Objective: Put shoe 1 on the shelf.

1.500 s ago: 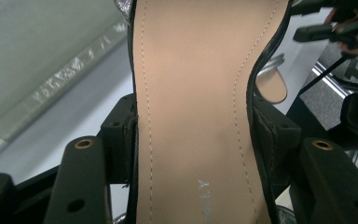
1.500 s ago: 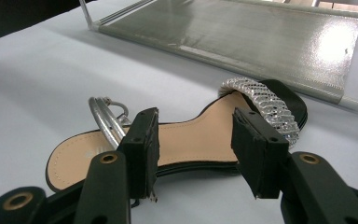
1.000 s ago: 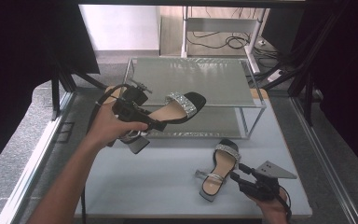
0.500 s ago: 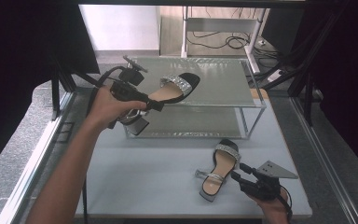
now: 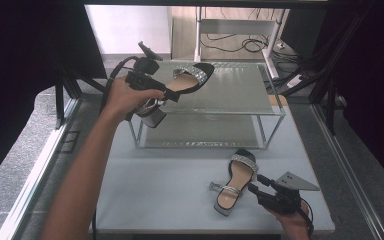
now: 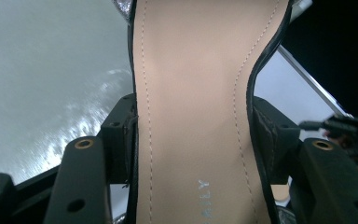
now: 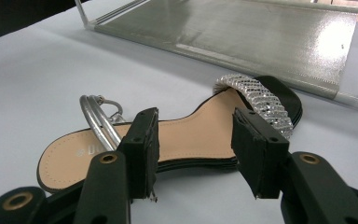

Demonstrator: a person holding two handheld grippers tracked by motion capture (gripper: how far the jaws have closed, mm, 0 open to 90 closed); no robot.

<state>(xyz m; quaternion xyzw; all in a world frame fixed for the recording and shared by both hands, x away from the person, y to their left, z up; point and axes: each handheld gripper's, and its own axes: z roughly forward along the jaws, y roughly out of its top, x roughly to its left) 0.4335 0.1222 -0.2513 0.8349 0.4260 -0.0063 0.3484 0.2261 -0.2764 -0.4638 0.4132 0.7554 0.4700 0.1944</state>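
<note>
A black sandal (image 5: 187, 80) with a tan insole and a sparkly toe strap hangs tilted over the left end of the rack's top shelf (image 5: 240, 90). My left gripper (image 5: 167, 95) is shut on its waist; in the left gripper view both pads press the edges of the insole (image 6: 191, 116). The matching sandal (image 5: 235, 182) lies flat on the pale table (image 5: 160, 190), toe toward the rack, its silver ankle strap (image 7: 98, 116) loose. My right gripper (image 5: 260, 187) stands open at this sandal's right side, and the insole (image 7: 191, 135) shows between its pads without being pressed.
The two-tier metal rack has a bare lower shelf (image 5: 205, 132) and thin posts at its corners. Dark frame bars and cables stand beyond the table. A grey floor strip runs along the left of the table.
My left hand has lifted the held sandal up and away, from in front of the rack's lower level to above its top shelf. The right gripper and the lying sandal have stayed still.
</note>
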